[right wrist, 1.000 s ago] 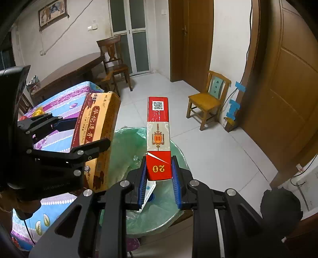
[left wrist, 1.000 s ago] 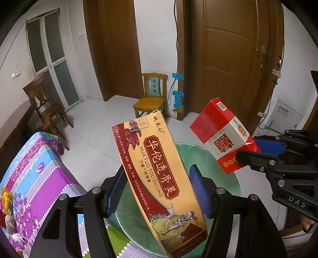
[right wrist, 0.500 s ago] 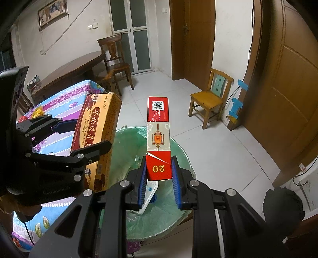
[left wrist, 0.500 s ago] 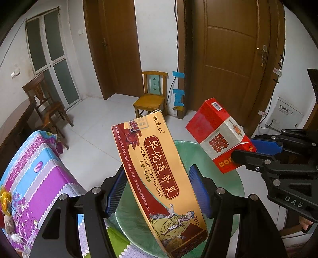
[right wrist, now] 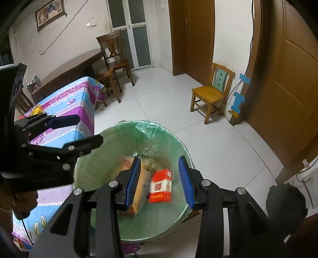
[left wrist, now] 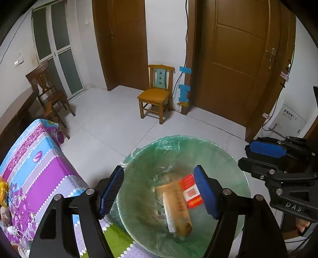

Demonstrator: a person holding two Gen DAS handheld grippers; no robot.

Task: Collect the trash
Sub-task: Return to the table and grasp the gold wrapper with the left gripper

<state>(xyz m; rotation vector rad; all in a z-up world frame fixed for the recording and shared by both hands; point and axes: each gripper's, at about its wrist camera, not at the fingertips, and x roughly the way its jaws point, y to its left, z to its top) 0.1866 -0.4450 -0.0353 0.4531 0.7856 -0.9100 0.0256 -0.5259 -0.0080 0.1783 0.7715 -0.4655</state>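
So both boxes (right wrist: 160,186) lie in the bin (left wrist: 228,150) below your wide, empty fingers (left wrist: 111,188); no more trash shows.

White tiled floor (left wrist: 111,127) extending ahead of the fingers; small yellow chair (left wrist: 156,93) standing against the white wall (left wrist: 165,29) between two brown doors (left wrist: 238,59). Dark chair (right wrist: 114,59) and dark table (right wrist: 69,69) sitting far left, before a glazed door (right wrist: 131,33); framed picture (right wrist: 49,11) hanging above.
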